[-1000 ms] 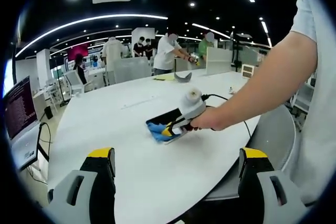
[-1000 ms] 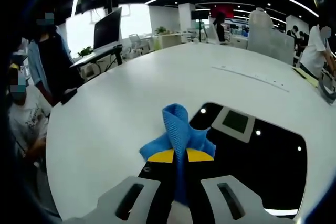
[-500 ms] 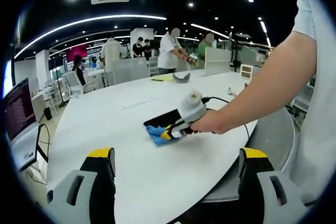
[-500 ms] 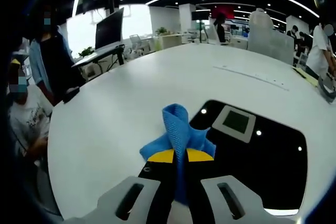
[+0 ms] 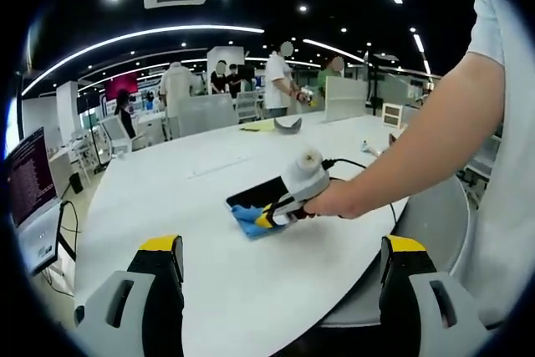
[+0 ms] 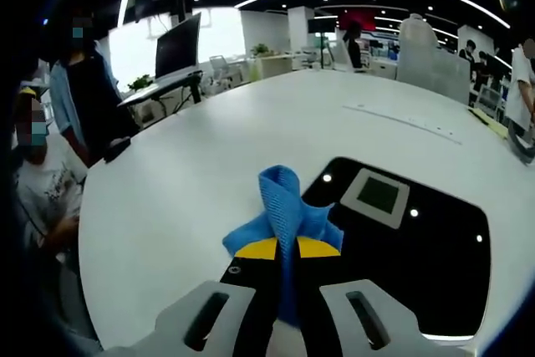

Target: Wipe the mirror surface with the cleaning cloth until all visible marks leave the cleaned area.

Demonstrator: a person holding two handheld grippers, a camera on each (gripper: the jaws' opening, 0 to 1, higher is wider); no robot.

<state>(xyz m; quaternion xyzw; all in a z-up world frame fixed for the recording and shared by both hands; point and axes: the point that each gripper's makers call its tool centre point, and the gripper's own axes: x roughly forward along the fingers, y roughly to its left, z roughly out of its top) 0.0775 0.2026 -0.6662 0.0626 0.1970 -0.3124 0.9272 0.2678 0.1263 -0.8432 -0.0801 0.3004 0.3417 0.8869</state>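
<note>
A dark rectangular mirror (image 6: 401,248) lies flat on the round white table (image 6: 209,156) and reflects ceiling lights. My right gripper (image 6: 287,250) is shut on a blue cleaning cloth (image 6: 286,206), which rests on the mirror's near left corner. In the left gripper view, a hand holds that right gripper (image 5: 269,217) with the blue cloth (image 5: 250,221) on the mirror (image 5: 255,195) at mid-table. My left gripper (image 5: 280,273) stands open above the table's near edge, well short of the mirror, with nothing between its fingers.
Monitors (image 6: 177,46) and desks stand beyond the table's far side. People stand at the left (image 6: 79,98) and in the background (image 5: 276,85). A cable (image 5: 359,160) trails from the right gripper across the table. A grey chair (image 5: 435,223) is at the right.
The right gripper and cloth have slid slightly left on the mirror in the left gripper view. The left gripper has held its place and stays open.
</note>
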